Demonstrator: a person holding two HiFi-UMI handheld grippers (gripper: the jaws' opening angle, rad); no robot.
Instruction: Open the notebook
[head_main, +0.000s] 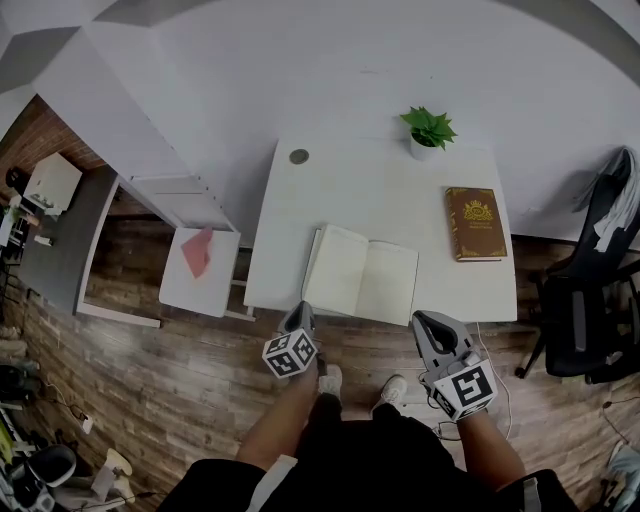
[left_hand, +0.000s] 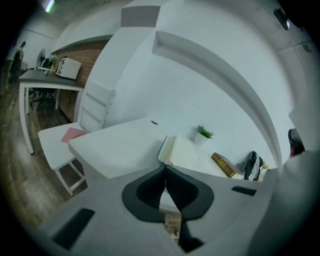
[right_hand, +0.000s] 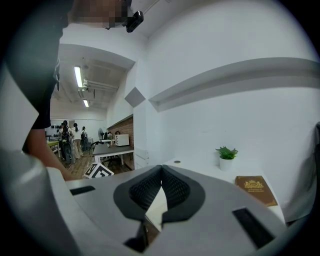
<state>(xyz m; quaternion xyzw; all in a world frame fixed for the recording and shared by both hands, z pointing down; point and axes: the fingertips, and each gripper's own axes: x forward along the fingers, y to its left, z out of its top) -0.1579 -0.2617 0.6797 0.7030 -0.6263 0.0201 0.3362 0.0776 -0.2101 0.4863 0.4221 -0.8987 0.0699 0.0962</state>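
Notebook (head_main: 360, 273) is lying spread open, centre frame, on the bench (head_main: 380, 190). Left tongs (head_main: 299, 314) and right tongs (head_main: 427, 322) are hovering just below, both closed, gripping nothing, so the job looks done.

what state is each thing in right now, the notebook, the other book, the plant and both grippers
white-paged notebook: open, lying flat on the white table
brown hardcover book with gold crest: closed, lying flat
small green potted plant: upright
left gripper: shut, nothing between its jaws
right gripper: shut, nothing between its jaws
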